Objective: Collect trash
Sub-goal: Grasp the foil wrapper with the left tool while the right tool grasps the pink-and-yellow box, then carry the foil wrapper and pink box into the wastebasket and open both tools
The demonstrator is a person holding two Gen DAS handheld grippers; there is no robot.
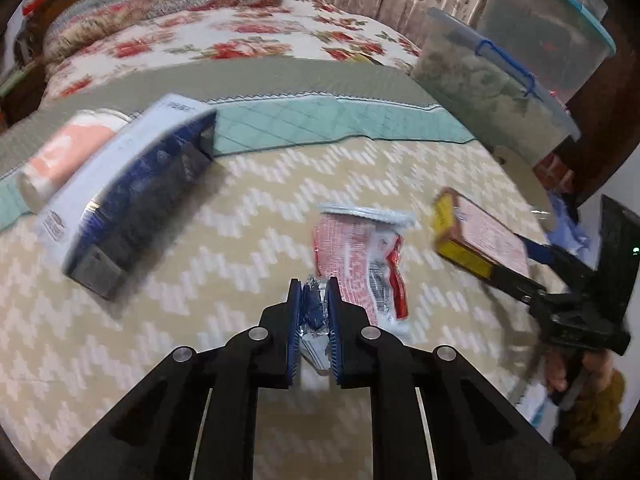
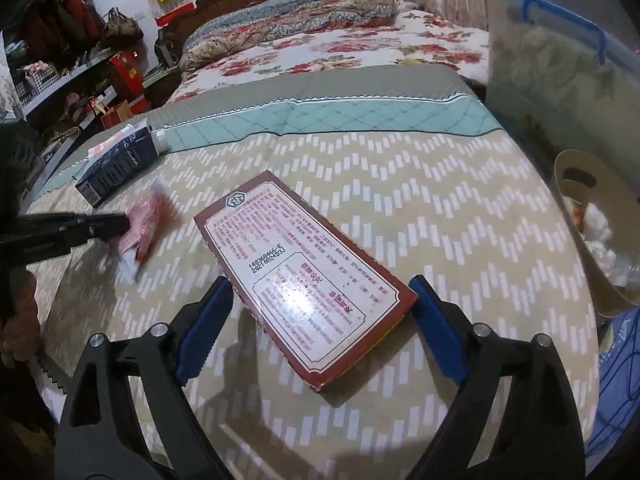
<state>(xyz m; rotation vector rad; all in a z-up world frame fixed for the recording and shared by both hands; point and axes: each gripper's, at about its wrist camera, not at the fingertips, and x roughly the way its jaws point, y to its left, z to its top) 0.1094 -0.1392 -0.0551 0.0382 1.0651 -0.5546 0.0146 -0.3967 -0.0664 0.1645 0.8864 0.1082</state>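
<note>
My left gripper [image 1: 314, 316] is shut on the crumpled foil end of a red and white wrapper [image 1: 360, 256], just above the patterned mattress; it also shows blurred in the right wrist view [image 2: 144, 226]. My right gripper [image 2: 320, 320] is closed on the sides of a flat red-brown box [image 2: 304, 272] with a printed label, held above the mattress. In the left wrist view that box [image 1: 480, 240] shows its yellow edge in the right gripper at the right. A dark blue and white box [image 1: 132, 200] lies at the left, beside a pink-labelled bottle [image 1: 72, 152].
A brown paper bag [image 2: 592, 216] holding white scraps stands open at the mattress's right edge. Clear lidded storage bins [image 1: 500, 76] sit at the back right. A floral bedspread [image 2: 340, 52] lies beyond the green quilt band. Cluttered shelves [image 2: 60, 60] stand at the far left.
</note>
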